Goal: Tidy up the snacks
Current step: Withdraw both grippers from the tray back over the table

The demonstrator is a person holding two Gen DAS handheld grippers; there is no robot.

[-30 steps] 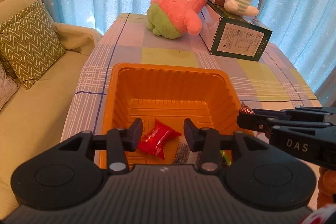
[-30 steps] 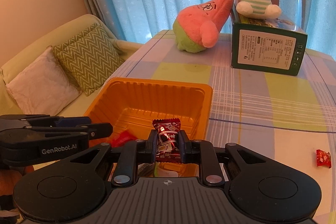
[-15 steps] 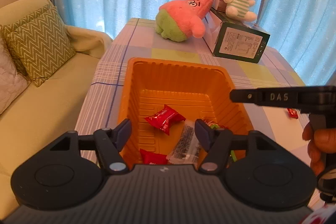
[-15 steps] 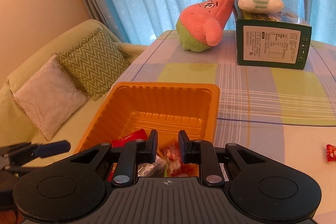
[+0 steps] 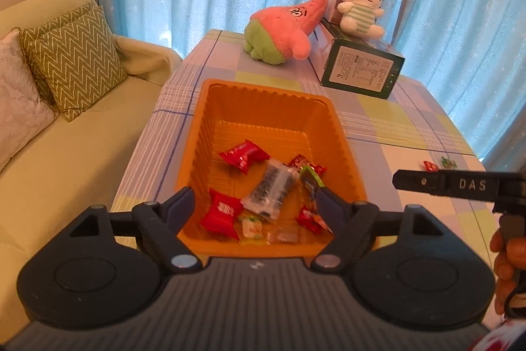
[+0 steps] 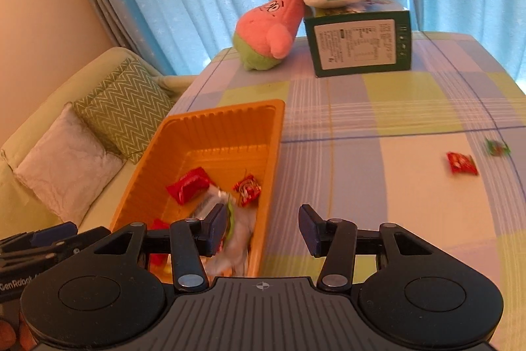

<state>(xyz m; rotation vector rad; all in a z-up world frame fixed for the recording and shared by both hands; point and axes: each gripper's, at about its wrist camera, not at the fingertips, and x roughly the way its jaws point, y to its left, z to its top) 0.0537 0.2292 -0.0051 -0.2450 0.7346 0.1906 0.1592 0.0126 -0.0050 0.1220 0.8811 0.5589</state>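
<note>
Orange tray of snacks below both empty, opening grippers; plush toys beyond.

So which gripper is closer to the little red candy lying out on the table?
Right. The right gripper, jaws opening and empty, sits beside the orange tray, with the red candy ahead to its right. The left gripper hangs over the tray, farther away.

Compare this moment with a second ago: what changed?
The right gripper let go of its dark red candy, now lying in the orange tray, jaws opening. The left gripper is also opening, empty. Two candies stay on the table; toys and box unmoved.
</note>
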